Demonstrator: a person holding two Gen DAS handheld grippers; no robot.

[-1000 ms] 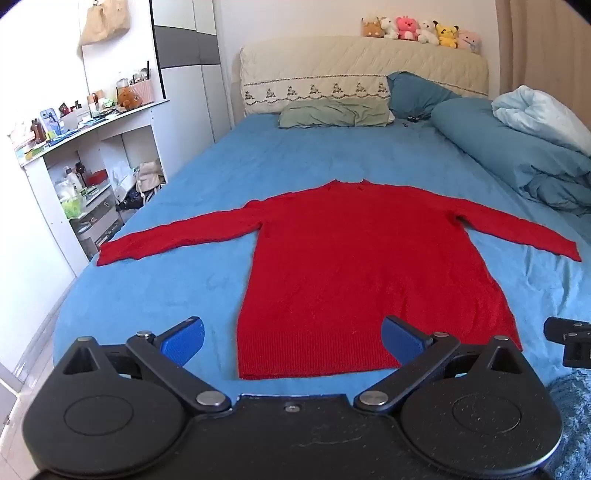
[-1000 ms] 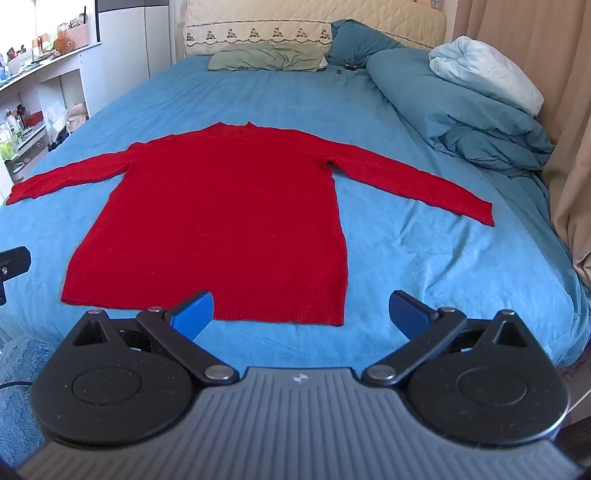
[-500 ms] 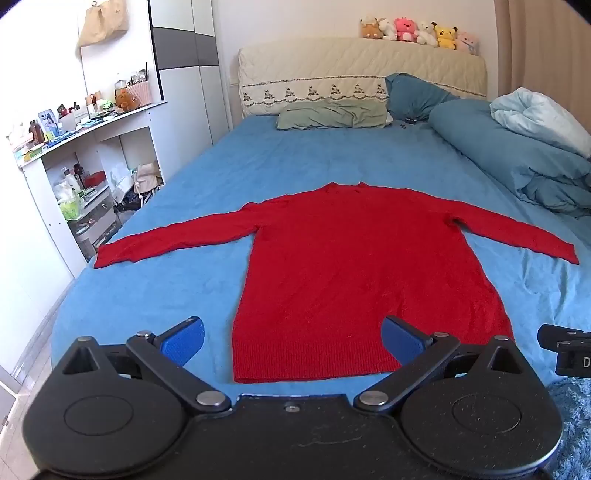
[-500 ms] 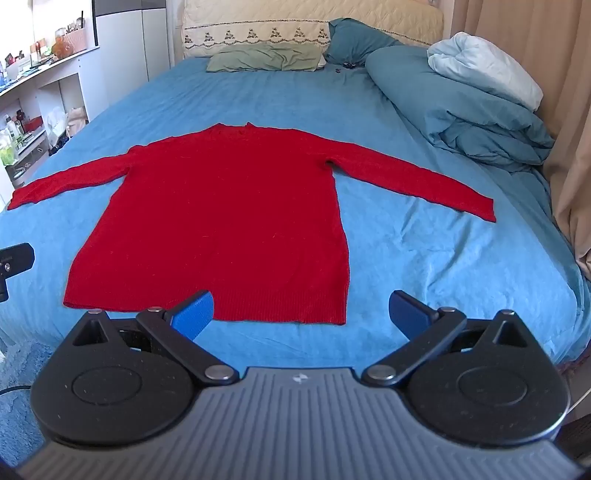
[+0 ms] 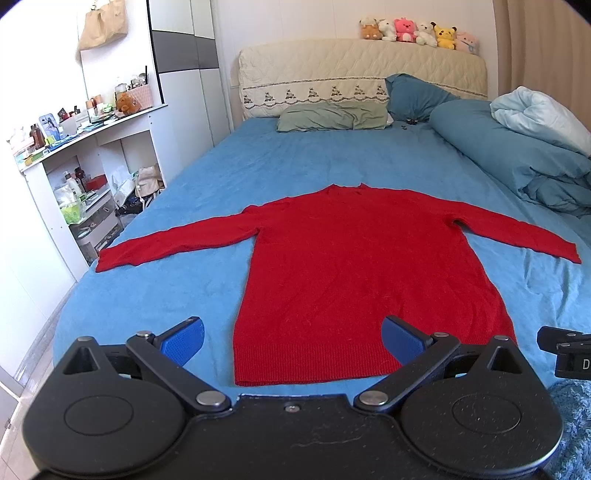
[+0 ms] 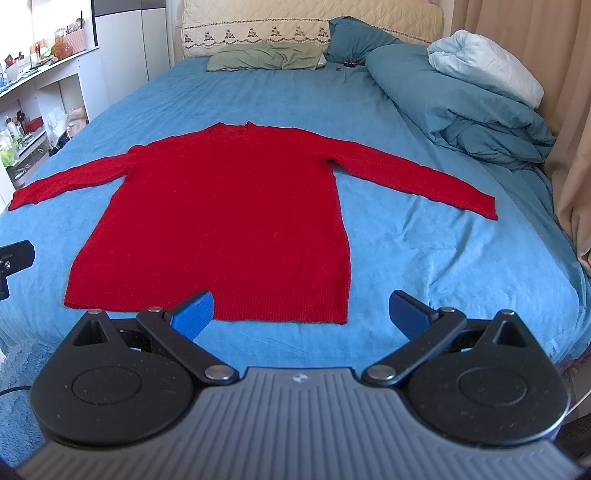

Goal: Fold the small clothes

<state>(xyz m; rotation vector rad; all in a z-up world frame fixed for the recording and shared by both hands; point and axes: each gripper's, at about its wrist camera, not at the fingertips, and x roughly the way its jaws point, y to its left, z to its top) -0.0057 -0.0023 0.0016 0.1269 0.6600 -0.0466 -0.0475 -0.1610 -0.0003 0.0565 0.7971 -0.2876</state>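
Red and soft, the sweater [image 5: 362,273] lies flat in the middle of the left wrist view, on the blue bed [image 5: 295,158], sleeves spread out to both sides. The left gripper [image 5: 293,338] sits at the bottom of the frame, jaws wide apart, holding nothing. Toy animals [image 5: 417,31] line the upper right.

In the right wrist view, the sweater [image 6: 229,206] fills the middle left. The right gripper [image 6: 301,314] is at the bottom, jaws wide apart too, near the sweater's bottom edge.

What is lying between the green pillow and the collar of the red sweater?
Nothing: in both wrist views only bare blue bedsheet stretches between the green pillow and the red sweater collar.
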